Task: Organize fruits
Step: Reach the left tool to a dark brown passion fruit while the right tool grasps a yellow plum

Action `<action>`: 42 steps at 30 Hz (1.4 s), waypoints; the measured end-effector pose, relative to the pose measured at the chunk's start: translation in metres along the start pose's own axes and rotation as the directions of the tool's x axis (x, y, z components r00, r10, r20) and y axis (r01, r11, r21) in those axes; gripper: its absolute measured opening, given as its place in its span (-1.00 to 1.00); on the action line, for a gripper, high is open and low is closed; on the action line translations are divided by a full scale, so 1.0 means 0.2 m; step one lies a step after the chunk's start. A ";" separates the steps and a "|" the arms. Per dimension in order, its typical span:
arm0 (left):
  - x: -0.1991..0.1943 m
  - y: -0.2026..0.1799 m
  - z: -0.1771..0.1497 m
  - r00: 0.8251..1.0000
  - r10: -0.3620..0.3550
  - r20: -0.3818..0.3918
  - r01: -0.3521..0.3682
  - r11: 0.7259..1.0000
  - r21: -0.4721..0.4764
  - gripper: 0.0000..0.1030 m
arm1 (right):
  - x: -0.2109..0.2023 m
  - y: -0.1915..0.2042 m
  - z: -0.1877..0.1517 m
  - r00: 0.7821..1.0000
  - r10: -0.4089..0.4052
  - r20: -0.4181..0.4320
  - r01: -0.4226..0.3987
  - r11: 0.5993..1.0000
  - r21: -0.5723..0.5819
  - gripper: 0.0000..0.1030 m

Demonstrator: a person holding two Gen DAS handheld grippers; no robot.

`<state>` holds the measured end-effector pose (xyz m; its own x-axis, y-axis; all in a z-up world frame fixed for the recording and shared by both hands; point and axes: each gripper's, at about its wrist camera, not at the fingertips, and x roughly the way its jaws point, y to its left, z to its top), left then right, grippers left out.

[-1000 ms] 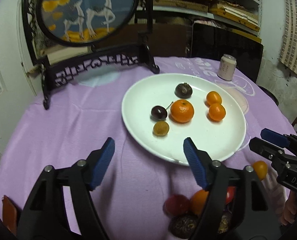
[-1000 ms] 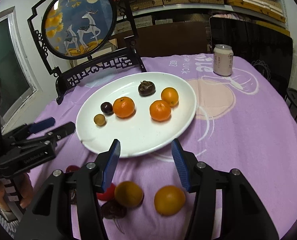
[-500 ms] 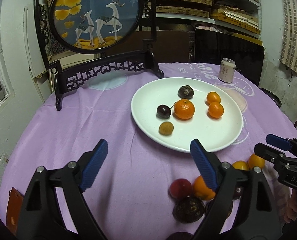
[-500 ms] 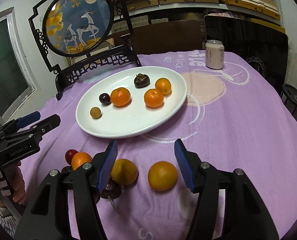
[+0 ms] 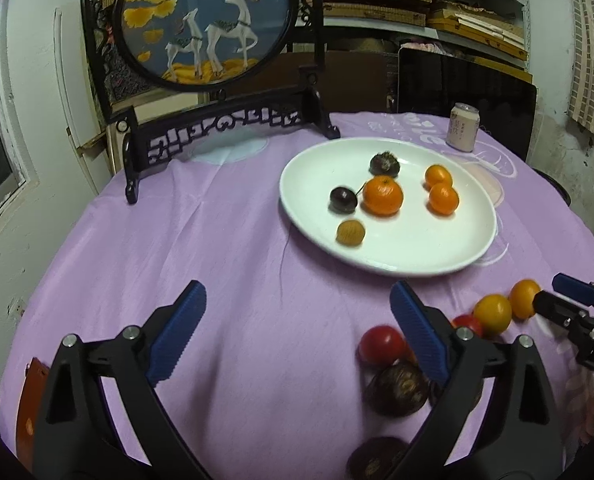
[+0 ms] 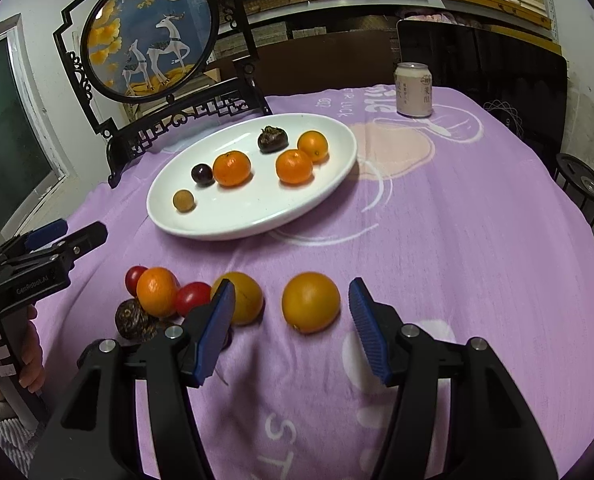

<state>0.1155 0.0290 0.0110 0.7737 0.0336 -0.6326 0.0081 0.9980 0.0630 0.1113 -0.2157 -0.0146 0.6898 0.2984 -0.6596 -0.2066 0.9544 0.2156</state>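
Right gripper: jaws stood apart and empty, pointing down at the purple cloth. The lone orange lay on the cloth straight ahead of the gap, just beyond the pad tips and a little toward the left pad; neither pad touched it. A round fruit, it showed no long axis to align with. In my judgement a short advance along the pointing line would bring it between the pads.

Left gripper: jaws had just been opening and stood wide apart, with only bare cloth between them. Its nearest fruit, a red tomato and a dark fruit, lay off to its right, partly behind the right finger, not in the gap.

Remaining loose fruit formed a cluster beside the right gripper's left pad: a yellow orange touching or just behind that pad, then a second tomato, a mandarin and dark fruit lower down.

The plate lay beyond both grippers, well apart from the loose fruit, holding six pieces.

Judgement: the right hand was nearer and better aligned for the lone orange; the neighbouring yellow orange risked a nudge from the left pad.
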 end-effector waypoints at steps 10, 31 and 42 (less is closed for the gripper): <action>-0.02 0.03 -0.14 0.992 -0.085 -0.092 0.086 0.996 0.010 0.86 | -0.04 -0.04 -0.03 1.000 -0.002 0.007 0.001 0.999 0.039 0.19; -0.08 0.07 -0.34 0.968 -0.165 -0.188 0.169 0.986 0.005 0.88 | -0.08 0.01 -0.07 0.999 0.048 -0.002 -0.048 0.999 0.008 0.20; -0.10 0.19 -0.33 0.976 -0.137 -0.168 0.129 0.990 -0.061 0.88 | -0.06 0.46 -0.23 0.973 0.199 -0.121 -0.226 0.931 -0.286 0.20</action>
<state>0.0596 0.0694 -0.0248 0.6480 -0.0951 -0.7557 0.0686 0.9954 -0.0664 0.0521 -0.1314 -0.0212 0.5458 0.4813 -0.6858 -0.5468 0.8249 0.1437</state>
